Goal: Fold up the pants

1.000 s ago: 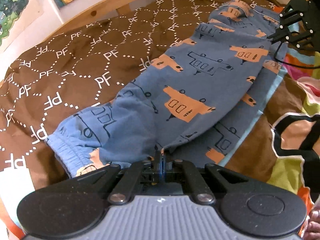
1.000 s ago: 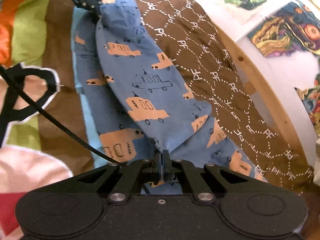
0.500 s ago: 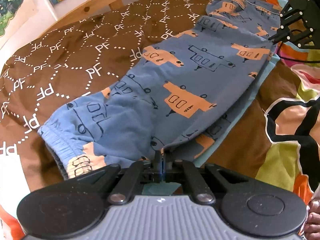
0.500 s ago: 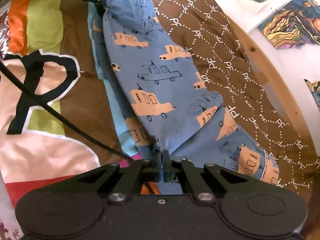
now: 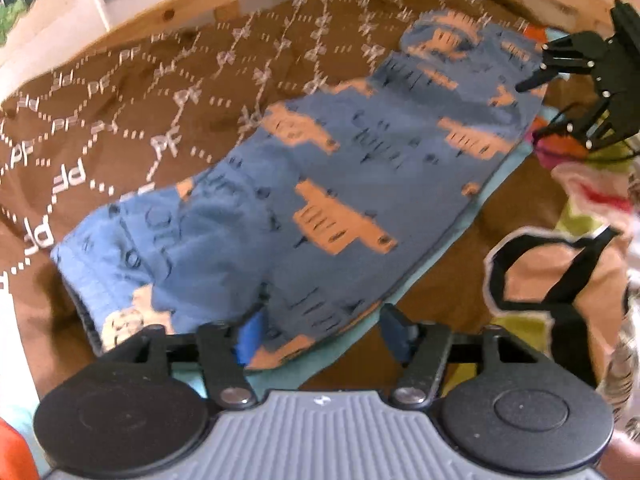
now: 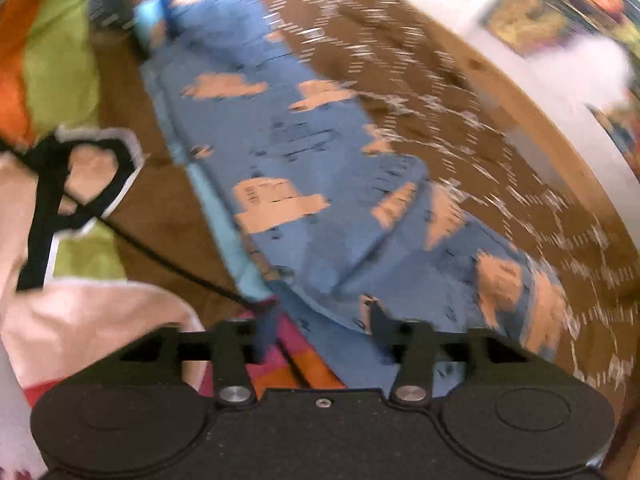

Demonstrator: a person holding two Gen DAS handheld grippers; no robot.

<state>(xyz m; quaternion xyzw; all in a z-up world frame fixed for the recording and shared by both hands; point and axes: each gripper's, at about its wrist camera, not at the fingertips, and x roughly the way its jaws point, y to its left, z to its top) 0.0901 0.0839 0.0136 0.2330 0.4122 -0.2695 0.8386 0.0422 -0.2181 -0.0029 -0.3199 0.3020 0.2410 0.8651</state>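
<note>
The blue pants with orange car prints lie folded lengthwise on the bed, one leg over the other; they also show in the right wrist view. My left gripper is open at the cuff end, its fingers either side of the fabric edge. My right gripper is open at the waist end, just above the fabric. The right gripper also shows in the left wrist view at the far right. Both views are motion-blurred.
A brown bedspread with white "PF" lettering covers the bed's far side. A colourful blanket lies on the near side. A wooden bed frame and a wall with pictures run behind. A black cable crosses the blanket.
Both grippers have opened and let go of the pants. The raised leg has dropped flat onto the other leg. Both grippers are moving, blurring the views.
</note>
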